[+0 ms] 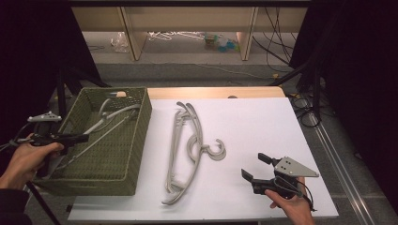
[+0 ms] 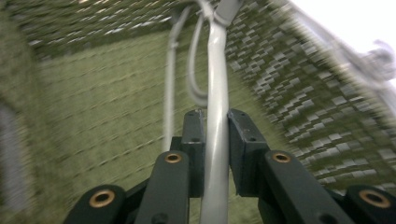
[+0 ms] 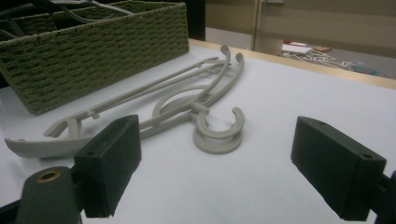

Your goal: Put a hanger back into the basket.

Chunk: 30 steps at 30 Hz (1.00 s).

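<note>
Right gripper sits nearest the camera at 5 o'clock on the white table, held in the person's right hand; its jaws stand wide apart and hold nothing. No brand, label or writing can be read on anything. Two grey hangers lie stacked at the table's centre, at 10 o'clock from that gripper and well apart from its fingers, their hooks toward it. Left gripper reaches over the 9 o'clock wall of the green woven basket; its jaws are clamped on the grey bar of a hanger in the basket, the bar running straight between the fingers. Basket holds grey hangers resting against its far wall.
</note>
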Each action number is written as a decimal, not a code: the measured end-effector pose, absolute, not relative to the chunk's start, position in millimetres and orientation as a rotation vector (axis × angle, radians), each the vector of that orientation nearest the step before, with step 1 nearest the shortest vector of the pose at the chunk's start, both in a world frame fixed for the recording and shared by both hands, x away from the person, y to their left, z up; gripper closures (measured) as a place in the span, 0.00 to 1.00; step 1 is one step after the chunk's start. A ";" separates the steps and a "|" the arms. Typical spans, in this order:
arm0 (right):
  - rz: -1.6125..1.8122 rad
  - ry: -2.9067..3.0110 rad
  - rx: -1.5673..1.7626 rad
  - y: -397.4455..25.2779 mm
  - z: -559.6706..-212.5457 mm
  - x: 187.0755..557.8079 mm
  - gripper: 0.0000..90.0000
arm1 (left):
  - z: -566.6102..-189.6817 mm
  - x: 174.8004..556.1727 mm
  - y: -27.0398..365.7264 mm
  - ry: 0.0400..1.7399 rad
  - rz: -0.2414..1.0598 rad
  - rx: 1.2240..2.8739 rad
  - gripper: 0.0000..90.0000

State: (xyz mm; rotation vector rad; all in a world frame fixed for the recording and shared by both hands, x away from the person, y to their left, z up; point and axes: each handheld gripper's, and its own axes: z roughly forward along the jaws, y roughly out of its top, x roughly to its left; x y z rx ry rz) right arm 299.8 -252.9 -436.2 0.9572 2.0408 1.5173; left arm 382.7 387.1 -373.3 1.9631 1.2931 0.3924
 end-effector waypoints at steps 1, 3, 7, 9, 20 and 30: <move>1.517 2.041 0.957 -252.9 -436.2 299.8 0.19 | -373.3 382.7 387.1 1.293 0.392 1.963 0.85; 1.513 2.050 0.962 -253.1 -435.9 299.8 0.19 | -374.7 382.5 392.3 1.269 0.413 2.032 0.85; 1.517 2.044 0.960 -252.6 -436.1 299.9 0.19 | -378.8 383.0 391.8 1.304 0.470 2.092 0.84; 1.510 2.053 0.962 -252.8 -435.7 300.0 0.19 | -382.9 383.6 393.2 1.369 0.489 2.086 0.84; 1.508 2.058 0.959 -253.0 -435.7 300.1 0.19 | -392.3 387.3 402.7 1.505 0.543 2.018 0.83; 1.514 2.053 0.955 -252.8 -435.5 299.8 0.19 | -407.9 395.1 402.2 1.596 0.604 2.042 0.81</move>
